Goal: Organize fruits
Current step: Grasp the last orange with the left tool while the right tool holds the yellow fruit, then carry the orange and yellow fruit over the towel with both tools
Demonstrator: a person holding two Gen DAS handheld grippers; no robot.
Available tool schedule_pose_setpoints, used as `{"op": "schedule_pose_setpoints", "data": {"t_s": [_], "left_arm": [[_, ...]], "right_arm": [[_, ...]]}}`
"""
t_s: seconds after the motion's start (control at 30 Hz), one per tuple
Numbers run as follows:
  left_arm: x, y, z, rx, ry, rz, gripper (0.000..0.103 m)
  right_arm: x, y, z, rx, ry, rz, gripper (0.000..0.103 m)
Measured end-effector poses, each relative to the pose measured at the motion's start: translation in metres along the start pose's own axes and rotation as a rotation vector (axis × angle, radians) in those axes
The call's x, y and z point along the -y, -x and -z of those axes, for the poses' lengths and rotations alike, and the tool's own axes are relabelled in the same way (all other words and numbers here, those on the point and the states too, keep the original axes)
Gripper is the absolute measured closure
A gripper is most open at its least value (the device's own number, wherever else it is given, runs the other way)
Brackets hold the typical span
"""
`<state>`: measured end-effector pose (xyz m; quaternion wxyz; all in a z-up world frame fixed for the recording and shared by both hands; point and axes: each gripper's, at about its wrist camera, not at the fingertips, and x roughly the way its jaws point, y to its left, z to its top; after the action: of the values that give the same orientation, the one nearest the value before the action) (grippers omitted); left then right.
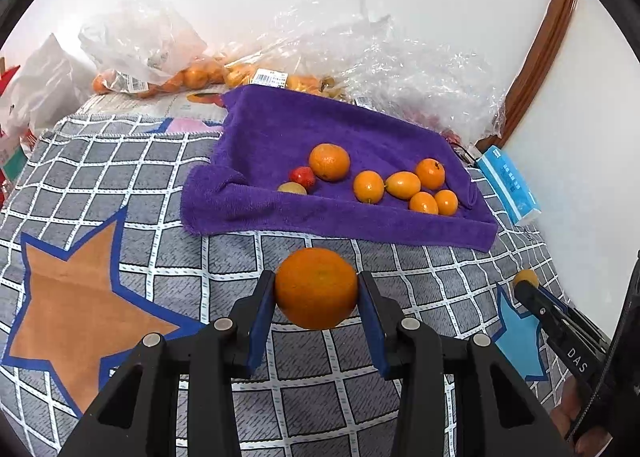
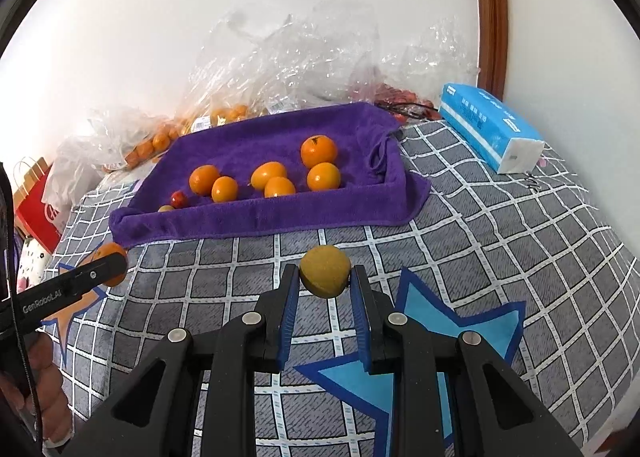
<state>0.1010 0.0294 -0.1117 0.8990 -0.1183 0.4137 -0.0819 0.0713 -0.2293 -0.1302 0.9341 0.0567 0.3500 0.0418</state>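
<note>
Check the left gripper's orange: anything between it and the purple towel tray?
Nothing visible stands in the way. The left gripper holds the orange above bare checked bedspread, just short of the purple towel tray. Only the tray's raised front edge must be cleared. Fruit inside clusters mid-right; the back and left floor look free.

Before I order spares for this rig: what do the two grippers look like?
Both match: black angular plastic linkages with silver pivot pins and blue ribbed finger pads. The left gripper shows white "GenRobot.AI" lettering on its side in the right wrist view; the right gripper shows white "DAS" in the left wrist view. A black strap hangs beside each. Bare hands, no sleeves visible.
</note>
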Motion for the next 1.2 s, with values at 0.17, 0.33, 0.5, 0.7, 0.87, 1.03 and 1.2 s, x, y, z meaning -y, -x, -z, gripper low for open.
{"op": "schedule_pose_setpoints", "data": {"t_s": [0.17, 0.33, 0.5, 0.7, 0.87, 1.03, 1.2], "left_arm": [[0.002, 0.005, -0.003, 0.013, -0.005, 0.005, 0.064], [0.003, 0.008, -0.005, 0.017, -0.005, 0.014, 0.064], [0.003, 0.009, -0.009, 0.017, 0.0, 0.019, 0.064], [0.003, 0.01, -0.015, 0.036, -0.003, 0.012, 0.064], [0.001, 0.01, -0.02, 0.04, 0.0, 0.015, 0.064], [-0.001, 0.008, -0.025, 0.047, 0.008, 0.009, 0.064], [-0.003, 0.005, -0.032, 0.051, 0.012, 0.01, 0.064]], "right_arm": [[-0.004, 0.002, -0.002, 0.009, 0.011, -0.004, 0.077], [-0.005, 0.003, -0.004, 0.015, 0.018, -0.002, 0.077], [-0.005, 0.003, -0.006, 0.021, 0.019, 0.0, 0.077], [-0.006, 0.002, -0.012, 0.031, 0.025, 0.003, 0.077], [-0.007, 0.001, -0.016, 0.036, 0.026, 0.002, 0.077], [-0.008, -0.002, -0.02, 0.039, 0.03, 0.005, 0.077], [-0.009, -0.007, -0.027, 0.045, 0.036, 0.007, 0.077]]}}
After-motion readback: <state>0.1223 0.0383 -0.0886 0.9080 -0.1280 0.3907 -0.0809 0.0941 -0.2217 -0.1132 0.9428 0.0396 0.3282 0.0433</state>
